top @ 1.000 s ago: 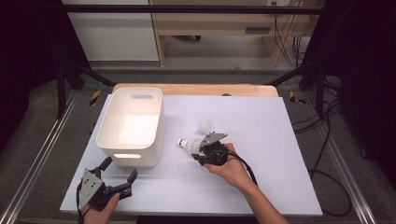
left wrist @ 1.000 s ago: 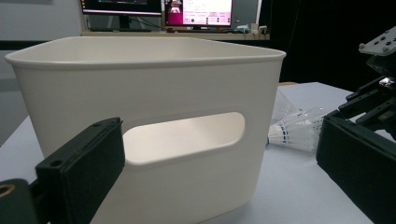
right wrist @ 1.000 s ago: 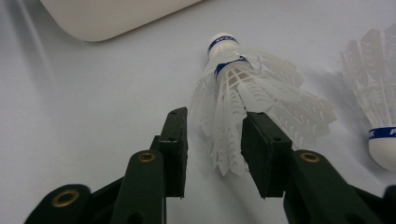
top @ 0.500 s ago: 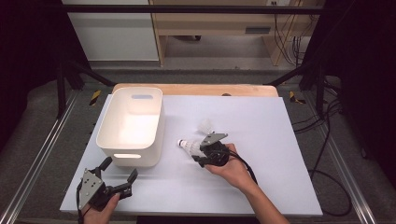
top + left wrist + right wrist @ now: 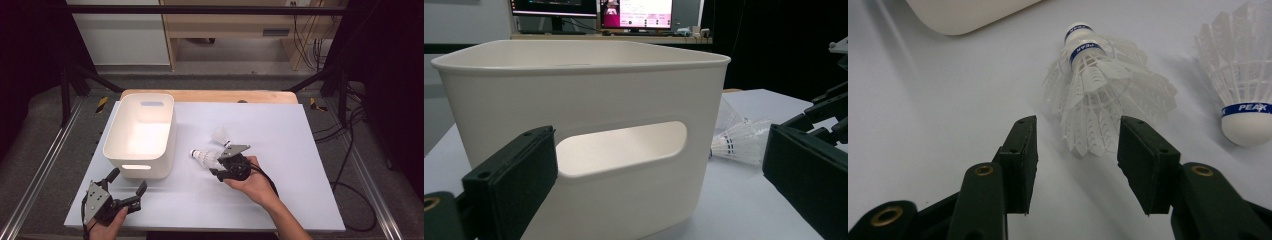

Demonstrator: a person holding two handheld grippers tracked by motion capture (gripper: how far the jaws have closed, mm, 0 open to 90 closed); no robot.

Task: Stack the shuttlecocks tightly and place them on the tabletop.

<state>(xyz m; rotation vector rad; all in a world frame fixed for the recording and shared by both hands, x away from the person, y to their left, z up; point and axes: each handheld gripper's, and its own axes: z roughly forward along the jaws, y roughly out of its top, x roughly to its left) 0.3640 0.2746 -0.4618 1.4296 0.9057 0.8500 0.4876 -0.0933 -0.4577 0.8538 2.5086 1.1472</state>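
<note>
High view: white plastic bin [image 5: 141, 132] on the white table [image 5: 280, 125]; lying shuttlecock [image 5: 202, 156] right of the bin, second shuttlecock [image 5: 220, 135] just behind it. Right gripper [image 5: 223, 161] at the lying one's skirt; left gripper [image 5: 126, 186] near the table's front edge, jaws spread, holding nothing.

Left gripper view: bin's handle slot [image 5: 621, 147] straight ahead between wide-apart jaws; shuttlecock skirt [image 5: 741, 140] past the bin's right corner.

Right gripper view: jaws parted, flanking the feather tips of the lying shuttlecock [image 5: 1103, 85] without gripping; other shuttlecock [image 5: 1243, 95] right, cork toward the camera, marked PEAK.
</note>
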